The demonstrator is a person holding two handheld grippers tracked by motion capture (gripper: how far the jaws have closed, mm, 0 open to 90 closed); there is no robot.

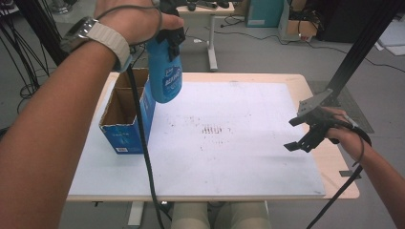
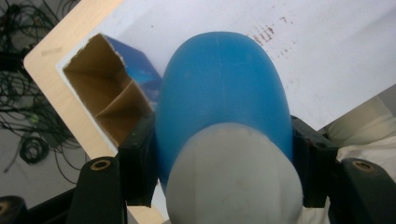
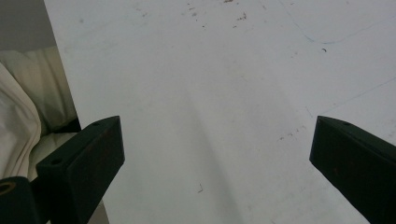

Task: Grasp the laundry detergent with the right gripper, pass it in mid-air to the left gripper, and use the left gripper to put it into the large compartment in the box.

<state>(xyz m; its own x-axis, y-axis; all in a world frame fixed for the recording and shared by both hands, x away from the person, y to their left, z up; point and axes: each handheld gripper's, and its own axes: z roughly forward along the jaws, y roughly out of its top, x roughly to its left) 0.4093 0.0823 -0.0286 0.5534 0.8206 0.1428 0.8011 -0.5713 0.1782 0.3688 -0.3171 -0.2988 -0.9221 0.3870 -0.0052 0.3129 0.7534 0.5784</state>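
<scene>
A blue plastic bottle (image 1: 164,71) with a grey cap end hangs in the air above the table's left side, my left gripper (image 1: 171,34) shut on its upper part. In the left gripper view the bottle (image 2: 224,98) fills the space between both jaws, which press on its sides. Below and to its left stands an open blue cardboard box (image 1: 125,114) with a divider inside, also seen as the box (image 2: 112,98) under the bottle. My right gripper (image 1: 298,133) hovers open over the table's right edge; in the right gripper view the right gripper (image 3: 215,154) has bare board between its wide jaws.
A white board (image 1: 229,143) covers the wooden table (image 1: 341,188), with dark scuff marks (image 1: 211,129) near its middle. A black cable (image 1: 143,143) trails from the left hand across the box. Another desk and boxes stand behind.
</scene>
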